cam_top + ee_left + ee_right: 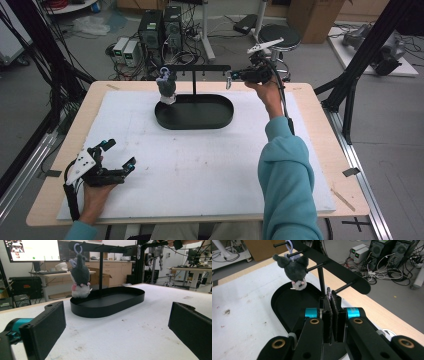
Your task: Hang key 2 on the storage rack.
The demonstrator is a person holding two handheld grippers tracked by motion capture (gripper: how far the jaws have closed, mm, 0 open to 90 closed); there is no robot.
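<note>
The right gripper (331,315), pinched on a small metal clip (228,80) beside the rack's (196,68) end peg (344,287), risked missing it, while the left gripper (117,155) rested spread on the table (200,160).

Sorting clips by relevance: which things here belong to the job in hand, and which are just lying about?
In the job: right gripper, shut on a small metal clip; black peg stand; plush keychain hanging on it.
Lying about: left gripper, open, idle; stool and computers on the floor.
</note>
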